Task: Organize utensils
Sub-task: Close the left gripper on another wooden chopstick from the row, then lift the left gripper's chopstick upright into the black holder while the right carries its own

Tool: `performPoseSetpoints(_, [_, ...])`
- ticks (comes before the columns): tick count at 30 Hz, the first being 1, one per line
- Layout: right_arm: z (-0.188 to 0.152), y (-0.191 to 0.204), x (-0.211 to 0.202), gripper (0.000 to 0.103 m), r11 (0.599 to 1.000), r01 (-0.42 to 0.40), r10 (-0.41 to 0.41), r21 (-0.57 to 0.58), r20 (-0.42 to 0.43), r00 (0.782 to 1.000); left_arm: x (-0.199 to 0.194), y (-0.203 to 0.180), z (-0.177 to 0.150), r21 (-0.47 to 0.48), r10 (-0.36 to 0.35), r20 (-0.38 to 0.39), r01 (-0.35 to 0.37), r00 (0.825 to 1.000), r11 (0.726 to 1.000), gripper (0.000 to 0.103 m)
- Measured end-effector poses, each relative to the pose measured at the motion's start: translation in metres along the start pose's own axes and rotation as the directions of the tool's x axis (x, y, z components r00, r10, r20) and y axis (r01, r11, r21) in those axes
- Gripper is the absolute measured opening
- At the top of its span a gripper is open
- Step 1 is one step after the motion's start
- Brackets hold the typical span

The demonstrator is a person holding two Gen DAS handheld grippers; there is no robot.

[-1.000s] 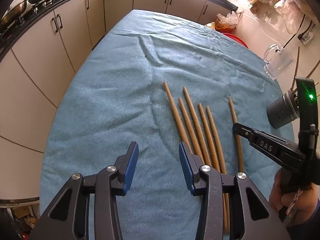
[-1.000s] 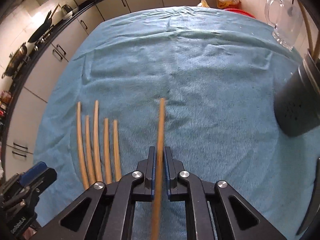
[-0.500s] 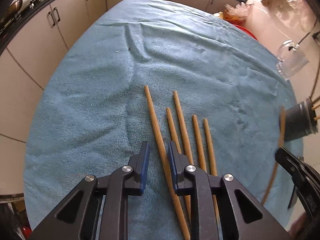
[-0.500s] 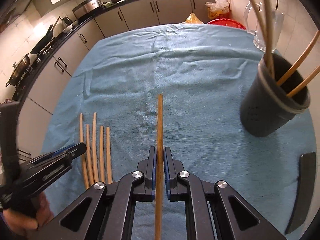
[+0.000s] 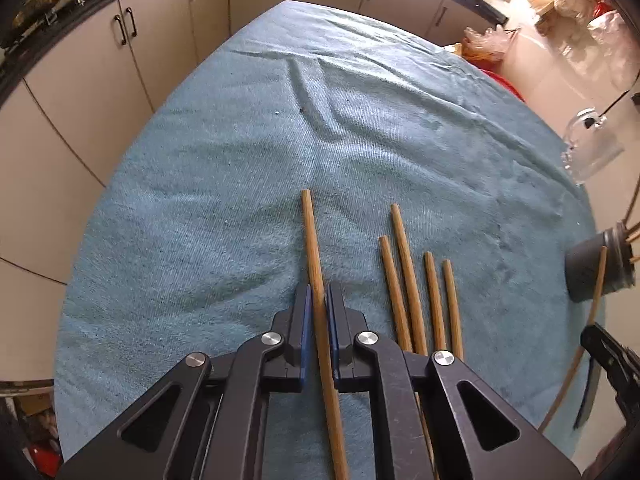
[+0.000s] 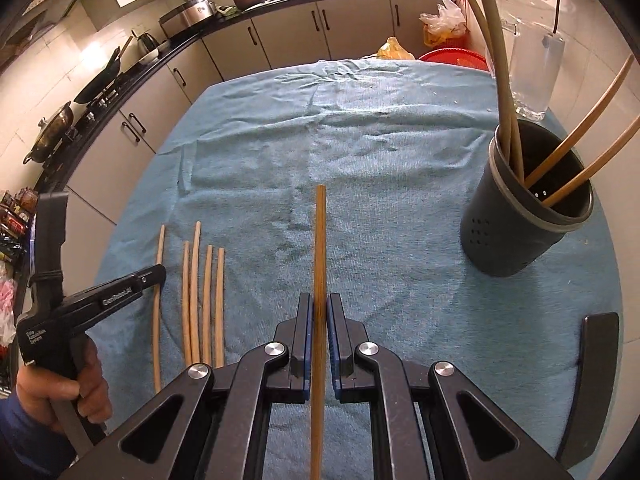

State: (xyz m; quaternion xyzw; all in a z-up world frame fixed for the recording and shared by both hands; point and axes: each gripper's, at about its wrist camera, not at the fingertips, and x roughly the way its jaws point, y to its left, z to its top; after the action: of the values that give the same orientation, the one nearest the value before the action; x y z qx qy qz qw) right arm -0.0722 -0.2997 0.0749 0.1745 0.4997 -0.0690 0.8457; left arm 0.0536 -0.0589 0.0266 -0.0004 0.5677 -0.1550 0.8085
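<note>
Nearest to you in the left wrist view, your left gripper (image 5: 319, 304) is clamped on a wooden chopstick (image 5: 314, 252), its blue pads (image 5: 305, 320) pressed against the shaft on both sides while the stick runs forward over the blue towel (image 5: 224, 184). Just to its right, four more chopsticks (image 5: 416, 280) lie side by side on the towel, close together and roughly parallel, their near ends hidden behind the gripper body. In the right wrist view, your right gripper (image 6: 318, 308) is likewise closed around a second chopstick (image 6: 320, 248), which points straight ahead between the two fingers; whether it touches the towel cannot be told. Your left hand (image 6: 60, 392) shows at the lower left of that view, wrapped around the handle of the other tool. Further out and to the right stands the dark utensil holder (image 6: 516, 236), upright on the towel, with several sticks (image 6: 576, 156) already leaning inside it. Behind the holder sits a clear glass jug (image 6: 536, 76), and beyond the table edge the cream kitchen cabinets (image 6: 304, 36) curve along the far wall.
</note>
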Motion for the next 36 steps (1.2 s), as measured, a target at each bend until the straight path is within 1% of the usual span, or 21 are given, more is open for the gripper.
performPoseSetpoints(2, [-0.001,-0.001,-0.001,0.007,1.0,-0.005,0.005,0.002,0.0,1.0,0.0,0.002,-0.001,0.013,-0.019,0.003,0.019,1.0,1.0,0.009])
performPoseSetpoints(4, [0.0,-0.002,-0.001,0.007,1.0,-0.01,0.01,0.003,-0.002,1.0,0.0,0.001,-0.001,0.026,-0.021,0.003,0.021,1.0,0.999,0.009])
performPoseSetpoints(9, [-0.001,-0.001,-0.001,0.007,1.0,-0.017,0.017,0.003,-0.003,1.0,0.001,-0.01,-0.002,0.086,0.036,0.02,-0.038,0.999,0.996,0.006])
performPoseSetpoints(12, [0.0,0.0,-0.006,0.007,1.0,-0.019,0.019,0.001,0.009,1.0,-0.004,-0.013,-0.006,0.083,0.027,0.022,-0.029,0.999,0.996,0.006])
performPoseSetpoints(13, [0.0,0.0,-0.008,0.007,1.0,-0.019,0.019,0.0,0.012,1.0,-0.008,-0.013,-0.006,0.087,0.023,0.03,-0.026,0.999,0.996,0.006])
performPoseSetpoints(18, [0.002,-0.003,-0.025,0.007,1.0,-0.022,0.021,0.013,0.046,0.999,-0.041,-0.026,-0.007,0.114,0.003,0.117,-0.017,0.993,0.993,0.006])
performPoseSetpoints(21, [0.003,-0.004,-0.036,0.007,0.999,-0.025,0.023,0.025,0.067,0.997,-0.063,-0.033,-0.004,0.123,-0.018,0.169,-0.003,0.985,0.992,0.006])
performPoseSetpoints(26, [0.003,-0.004,-0.058,0.007,0.999,-0.033,0.029,0.031,0.113,0.993,-0.1,-0.046,-0.002,0.149,-0.042,0.254,0.004,0.966,0.989,0.006])
performPoseSetpoints(30, [0.003,-0.002,-0.077,0.007,0.999,-0.038,0.034,0.025,0.152,0.988,-0.124,-0.055,-0.004,0.168,-0.068,0.3,0.018,0.952,0.986,0.006])
performPoseSetpoints(36, [0.004,-0.004,-0.102,0.007,0.999,-0.041,0.035,0.027,0.207,0.978,-0.149,-0.067,-0.006,0.191,-0.096,0.34,0.032,0.935,0.981,0.006])
